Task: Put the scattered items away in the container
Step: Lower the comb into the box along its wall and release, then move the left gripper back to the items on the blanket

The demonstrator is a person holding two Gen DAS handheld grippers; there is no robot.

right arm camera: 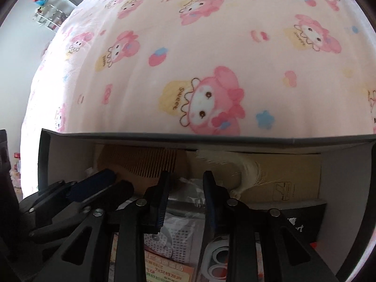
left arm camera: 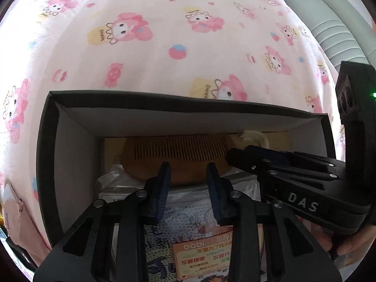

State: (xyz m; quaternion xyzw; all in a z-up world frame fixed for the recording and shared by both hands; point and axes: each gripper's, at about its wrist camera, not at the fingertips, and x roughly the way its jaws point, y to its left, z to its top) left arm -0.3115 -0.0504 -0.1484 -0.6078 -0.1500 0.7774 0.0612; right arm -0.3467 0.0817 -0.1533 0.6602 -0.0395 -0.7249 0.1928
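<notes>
A black cardboard box [left arm camera: 47, 145] with white inner walls stands on a pink cartoon blanket. Inside lie a wooden comb [left arm camera: 174, 155], a cream tassel [right arm camera: 246, 166], plastic-wrapped packets [left arm camera: 202, 253] and a brown carton [right arm camera: 282, 178]. My left gripper [left arm camera: 189, 174] is open and empty, hovering inside the box just in front of the comb. My right gripper [right arm camera: 185, 181] is open and empty over the box, near the tassel. The right gripper also shows in the left wrist view [left arm camera: 237, 156], and the left gripper in the right wrist view [right arm camera: 117, 181], both beside the comb.
The pink blanket [left arm camera: 164, 47] spreads beyond the box. A grey padded seat [left arm camera: 333, 23] is at the far right. A shelf with small items [right arm camera: 47, 7] stands far left. A black item with white print [right arm camera: 300, 221] lies in the box's right side.
</notes>
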